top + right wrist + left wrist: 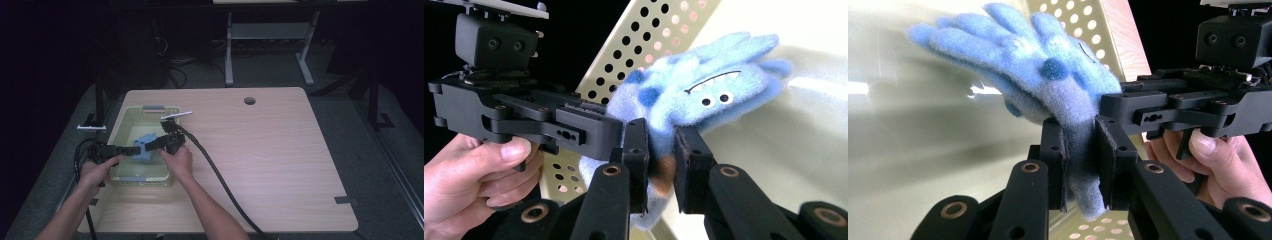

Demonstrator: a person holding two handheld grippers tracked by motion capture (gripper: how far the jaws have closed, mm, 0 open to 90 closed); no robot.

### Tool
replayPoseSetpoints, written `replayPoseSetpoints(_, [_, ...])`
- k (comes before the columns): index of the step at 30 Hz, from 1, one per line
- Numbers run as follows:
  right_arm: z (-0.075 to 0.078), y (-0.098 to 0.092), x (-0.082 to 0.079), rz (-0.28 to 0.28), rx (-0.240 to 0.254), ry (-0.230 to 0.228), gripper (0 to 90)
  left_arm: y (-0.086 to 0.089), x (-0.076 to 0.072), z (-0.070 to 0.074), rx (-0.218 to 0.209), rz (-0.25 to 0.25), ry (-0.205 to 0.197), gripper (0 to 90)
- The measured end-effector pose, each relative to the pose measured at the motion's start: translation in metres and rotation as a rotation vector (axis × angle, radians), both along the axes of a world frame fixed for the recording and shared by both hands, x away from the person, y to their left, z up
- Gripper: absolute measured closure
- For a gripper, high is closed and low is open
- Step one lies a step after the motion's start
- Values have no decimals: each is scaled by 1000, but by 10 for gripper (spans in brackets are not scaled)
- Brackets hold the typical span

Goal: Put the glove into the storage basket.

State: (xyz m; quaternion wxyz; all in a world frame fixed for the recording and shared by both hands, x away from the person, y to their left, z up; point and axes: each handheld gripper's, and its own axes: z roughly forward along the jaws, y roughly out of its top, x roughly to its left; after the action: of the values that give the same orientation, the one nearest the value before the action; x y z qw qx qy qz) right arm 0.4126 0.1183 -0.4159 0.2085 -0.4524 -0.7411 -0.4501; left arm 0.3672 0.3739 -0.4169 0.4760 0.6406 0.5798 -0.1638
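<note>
I hold the blue glove [145,148] over the pale basket [123,126] on the bench [280,150], my left claw [1081,165] and right claw [663,165] both clenched on its cuff from opposite sides, probably to share its weight.
</note>
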Motion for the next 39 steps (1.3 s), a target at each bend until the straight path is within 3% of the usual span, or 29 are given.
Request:
replayPoseSetpoints(8, [0, -5, -1, -14, 16, 4, 755, -1, 0, 0, -20, 3, -4, 756])
replayPoseSetpoints(25, [2, -12, -2, -40, -4, -8, 737, -2, 1, 0, 7, 2, 9, 758])
replayPoseSetpoints(29, [5, -14, -3, -52, -19, -17, 717, -5, 3, 0, 52, -5, 33, 757])
replayPoseSetpoints(30, [6, -16, -4, -56, -16, -16, 711, -8, 3, 1, 100, -7, 44, 757])
replayPoseSetpoints(31, [6, -16, -4, -56, -16, -16, 711, -8, 3, 1, 100, -7, 44, 757])
replayPoseSetpoints(32, [8, -17, -4, -62, -19, -21, 711, -12, 5, 1, 139, -17, 53, 757])
replayPoseSetpoints(33, [8, -17, -4, -62, -19, -21, 711, -12, 5, 1, 139, -17, 53, 757])
replayPoseSetpoints(34, [9, -19, -5, -57, -16, -19, 711, -16, 6, 2, 198, -39, 63, 756])
replayPoseSetpoints(35, [9, -19, -5, -55, -16, -19, 711, -18, 7, 1, 222, -56, 62, 756])
replayPoseSetpoints(36, [9, -19, -5, -55, -16, -19, 711, -18, 7, 1, 222, -56, 62, 756])
replayPoseSetpoints(37, [9, -21, -5, -53, -10, -27, 711, -22, 8, 2, 258, -57, 82, 756])
replayPoseSetpoints(39, [11, -22, -6, -53, -5, -30, 711, -24, 10, 1, 286, -71, 111, 753])
